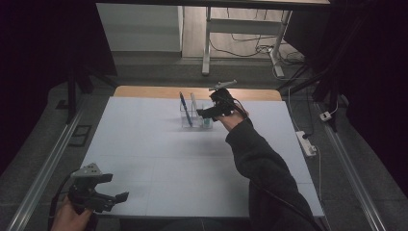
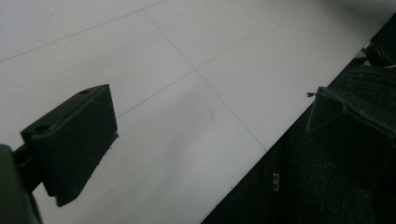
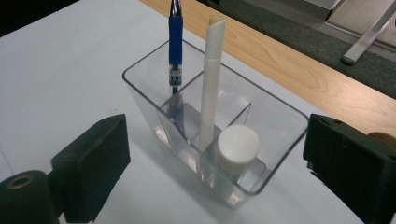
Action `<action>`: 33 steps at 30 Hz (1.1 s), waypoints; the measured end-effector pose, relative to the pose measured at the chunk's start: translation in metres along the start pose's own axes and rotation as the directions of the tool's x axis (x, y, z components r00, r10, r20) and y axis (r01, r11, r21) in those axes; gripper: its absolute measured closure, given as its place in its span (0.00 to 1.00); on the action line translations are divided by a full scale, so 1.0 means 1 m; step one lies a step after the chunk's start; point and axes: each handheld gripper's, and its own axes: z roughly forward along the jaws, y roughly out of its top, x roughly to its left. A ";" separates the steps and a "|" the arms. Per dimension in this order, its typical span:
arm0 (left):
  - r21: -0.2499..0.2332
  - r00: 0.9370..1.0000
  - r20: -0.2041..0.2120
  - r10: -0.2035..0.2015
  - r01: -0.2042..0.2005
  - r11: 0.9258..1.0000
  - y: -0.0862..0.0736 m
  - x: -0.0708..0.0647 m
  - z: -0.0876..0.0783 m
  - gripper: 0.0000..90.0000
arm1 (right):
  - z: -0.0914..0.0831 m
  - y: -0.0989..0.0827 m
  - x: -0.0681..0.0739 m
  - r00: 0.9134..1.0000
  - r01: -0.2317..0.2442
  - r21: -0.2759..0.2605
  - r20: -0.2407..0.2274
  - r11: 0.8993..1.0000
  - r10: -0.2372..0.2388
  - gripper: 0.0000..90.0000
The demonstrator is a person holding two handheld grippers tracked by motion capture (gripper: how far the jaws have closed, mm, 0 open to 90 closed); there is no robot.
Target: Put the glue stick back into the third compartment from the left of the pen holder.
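Note:
A clear plastic holder (image 3: 280, 121) (image 1: 195, 121) with several compartments stands at the far middle of the white table (image 1: 159, 159). A blue pen (image 3: 175, 51) (image 1: 184, 107) and a white pen (image 3: 212, 74) (image 1: 194, 103) stand upright in it. A short white cylinder (image 3: 238, 147) sits in the near compartment. My right gripper (image 3: 217, 133) (image 1: 204, 112) hovers just right of the holder, open, one jaw on each side of it and neither pad pressing it. My left gripper (image 1: 115, 187) (image 2: 205, 126) is open over the table's near left corner with nothing between its jaws.
A wooden strip (image 1: 144, 91) borders the table's far edge. Beyond it stand the metal legs of a desk (image 1: 207, 48) with cables on the floor. A power strip (image 1: 306, 143) lies on the floor at the right. Metal rails (image 1: 48, 163) run along both sides.

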 end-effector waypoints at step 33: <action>0.001 1.000 -0.004 -0.003 0.003 1.000 0.000 0.000 0.000 0.02 | -0.052 -0.061 0.013 0.997 0.042 0.044 -0.069 0.998 -0.039 0.01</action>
